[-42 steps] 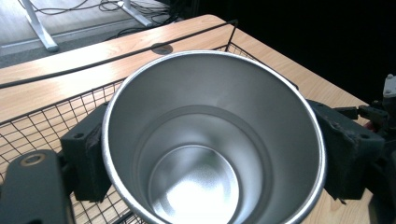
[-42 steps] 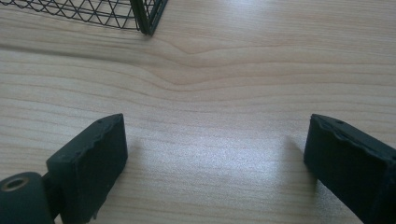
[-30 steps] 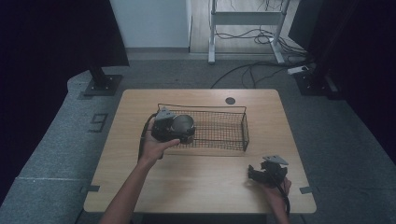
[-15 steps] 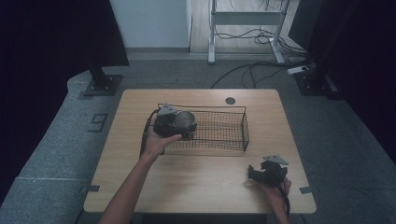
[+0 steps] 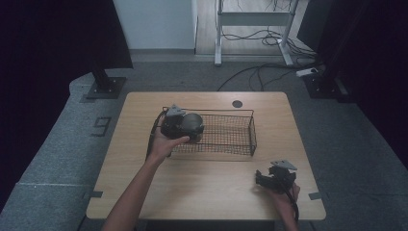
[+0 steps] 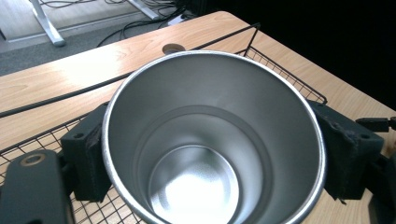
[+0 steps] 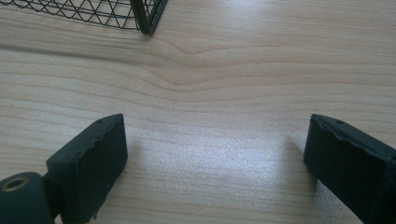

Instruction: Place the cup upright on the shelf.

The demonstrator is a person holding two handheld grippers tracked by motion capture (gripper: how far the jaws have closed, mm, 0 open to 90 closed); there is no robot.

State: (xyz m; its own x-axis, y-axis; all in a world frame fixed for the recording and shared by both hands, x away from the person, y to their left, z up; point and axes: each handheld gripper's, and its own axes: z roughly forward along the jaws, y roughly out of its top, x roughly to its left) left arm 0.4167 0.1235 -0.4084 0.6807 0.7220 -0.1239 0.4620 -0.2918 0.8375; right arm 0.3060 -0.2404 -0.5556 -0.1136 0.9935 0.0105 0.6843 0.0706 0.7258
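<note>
A shiny steel cup [image 6: 210,140], seen from its open mouth and empty, sits between the two black jaws of my left gripper [image 6: 217,161], which is shut on it from both sides. In the high view the cup [image 5: 194,122] and left gripper [image 5: 191,127] hang at the left end of a black wire basket [image 5: 252,132] in the middle of the wooden table [image 5: 211,192]. My right gripper [image 5: 261,179] rests low at the table's front right, and in its own view the right gripper [image 7: 215,154] stands open over bare wood.
A round cable hole [image 5: 236,103] sits in the table behind the basket. A basket corner [image 7: 148,16] lies just ahead of the right gripper. Around the table are a grey floor, a dark stand base [image 5: 106,87] and cables at the back.
The left hand has carried the cup slightly farther away over the basket's left end. The right gripper has kept still.
</note>
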